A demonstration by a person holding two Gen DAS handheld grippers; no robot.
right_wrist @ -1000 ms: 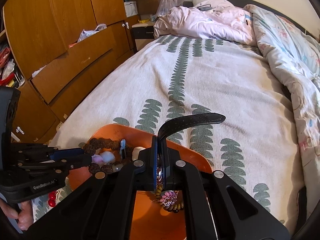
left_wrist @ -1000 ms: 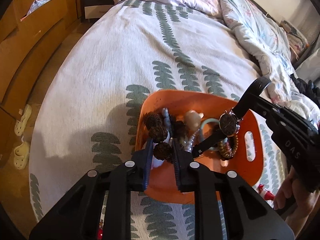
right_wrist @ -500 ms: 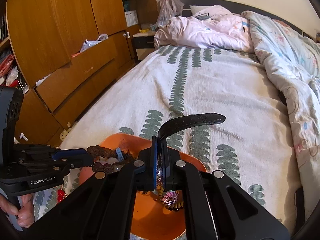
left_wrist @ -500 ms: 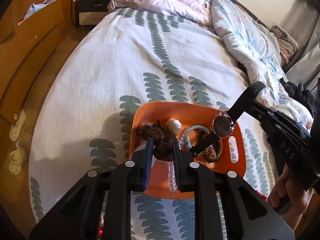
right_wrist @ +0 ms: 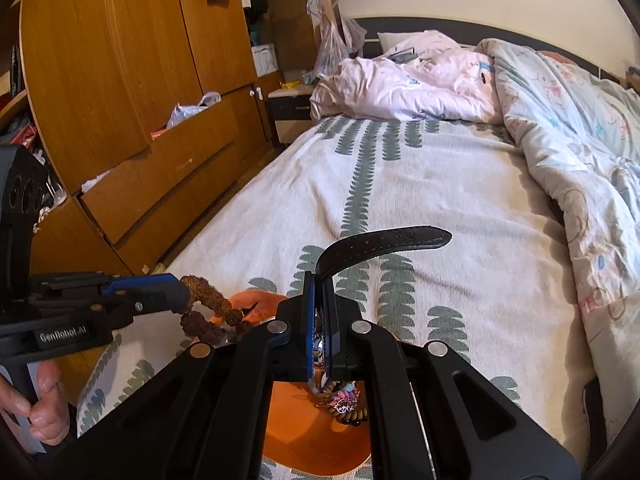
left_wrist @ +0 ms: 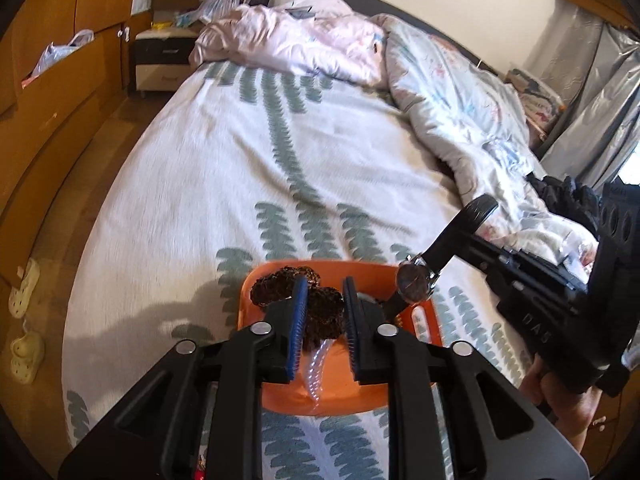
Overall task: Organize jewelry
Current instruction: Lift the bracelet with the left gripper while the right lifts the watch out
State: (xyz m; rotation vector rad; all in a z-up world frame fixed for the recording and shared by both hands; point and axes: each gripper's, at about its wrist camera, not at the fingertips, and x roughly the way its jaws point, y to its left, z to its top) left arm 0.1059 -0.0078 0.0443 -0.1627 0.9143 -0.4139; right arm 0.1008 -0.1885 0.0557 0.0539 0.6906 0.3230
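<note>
An orange tray (left_wrist: 344, 394) lies on the bed and holds loose jewelry. My left gripper (left_wrist: 323, 312) is shut on a brown rough-bead bracelet (left_wrist: 322, 312) and holds it above the tray; the bracelet also shows in the right wrist view (right_wrist: 206, 304), hanging from the left gripper (right_wrist: 180, 294). My right gripper (right_wrist: 320, 312) is shut on a wristwatch with a black leather strap (right_wrist: 380, 246). The watch face (left_wrist: 416, 284) shows in the left wrist view, lifted over the tray's right side. A clear bead strand (left_wrist: 316, 372) and a pink flower ornament (right_wrist: 344, 406) lie in the tray (right_wrist: 304, 436).
The bed has a white cover with green leaf prints (left_wrist: 248, 168). A crumpled pink quilt (left_wrist: 304, 44) and a pale blue quilt (left_wrist: 464, 112) lie at the far end and right. A wooden wardrobe with drawers (right_wrist: 132, 92) stands left. Slippers (left_wrist: 24, 288) lie on the floor.
Both grippers rose away from the tray with their loads. The bead bracelet lifted clear of the tray's jewelry pile, and the watch went up with the right gripper.
</note>
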